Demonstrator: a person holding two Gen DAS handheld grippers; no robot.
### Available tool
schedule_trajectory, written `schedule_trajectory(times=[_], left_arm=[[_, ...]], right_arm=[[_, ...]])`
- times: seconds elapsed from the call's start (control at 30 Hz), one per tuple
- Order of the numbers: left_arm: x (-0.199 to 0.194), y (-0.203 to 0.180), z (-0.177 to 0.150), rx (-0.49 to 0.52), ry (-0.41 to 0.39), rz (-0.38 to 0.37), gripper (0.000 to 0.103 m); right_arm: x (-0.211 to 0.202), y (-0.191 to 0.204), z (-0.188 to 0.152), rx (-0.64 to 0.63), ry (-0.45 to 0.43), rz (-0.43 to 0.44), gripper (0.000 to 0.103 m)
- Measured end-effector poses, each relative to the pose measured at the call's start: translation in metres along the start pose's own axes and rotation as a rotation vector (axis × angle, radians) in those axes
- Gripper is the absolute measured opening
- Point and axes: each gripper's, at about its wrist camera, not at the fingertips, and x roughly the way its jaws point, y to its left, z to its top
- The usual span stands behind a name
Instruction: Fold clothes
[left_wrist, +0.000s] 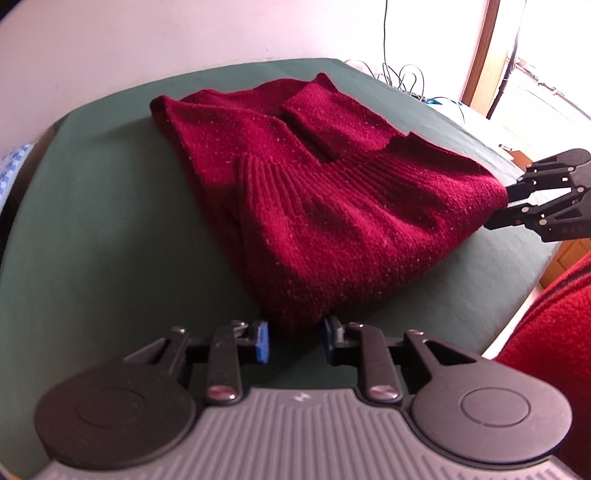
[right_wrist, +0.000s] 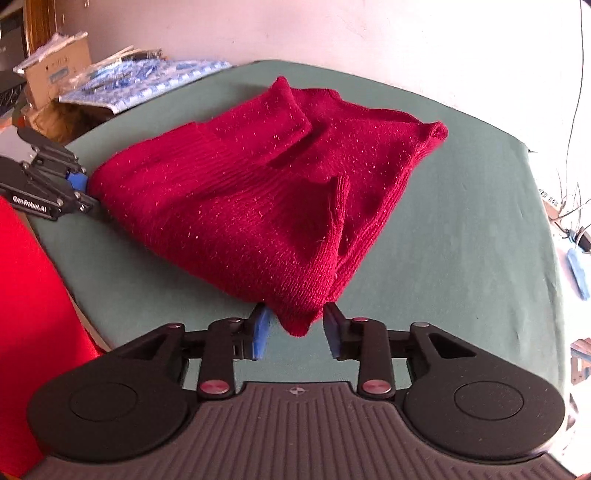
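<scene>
A dark red knit sweater (left_wrist: 325, 192) lies folded on the green table cover (left_wrist: 110, 229), with a sleeve laid across its top. My left gripper (left_wrist: 296, 334) is shut on the sweater's near corner, and the thick knit fills the gap between its blue pads. The right gripper (left_wrist: 506, 205) grips the other near corner at the right. In the right wrist view, the right gripper (right_wrist: 295, 328) is shut on the sweater (right_wrist: 258, 192) at its nearest corner, which hangs between the pads. The left gripper (right_wrist: 88, 190) holds the corner at the left. The near edge looks slightly raised.
A person's red sleeve (left_wrist: 554, 332) is at the table's near side. A cardboard box (right_wrist: 55, 70) and blue-checked cloth (right_wrist: 140, 79) sit beyond the table's far left. Cables (left_wrist: 402, 79) lie past the far edge, near a wooden door frame (left_wrist: 487, 55).
</scene>
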Motion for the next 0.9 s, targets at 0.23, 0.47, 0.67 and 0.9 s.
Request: schedule_trajectory(times=[0.23, 0.47, 0.67, 0.9], left_arm=[[-0.01, 0.003, 0.002, -0.035, -0.019, -0.017, 0.014], [-0.028, 0.016, 0.022, -0.169, -0.084, -0.065, 0.013], [-0.028, 0.03, 0.051, -0.247, -0.156, -0.07, 0.013], [-0.022, 0.045, 0.085, -0.314, -0.232, -0.062, 0.013]], right_arm=[[0.0, -0.01, 0.0, 0.103, -0.008, 0.054, 0.012], [-0.013, -0.039, 0.022, 0.309, -0.034, 0.163, 0.012], [-0.017, -0.062, 0.047, 0.47, -0.099, 0.211, 0.012], [0.001, -0.088, 0.071, 0.609, -0.142, 0.246, 0.011]])
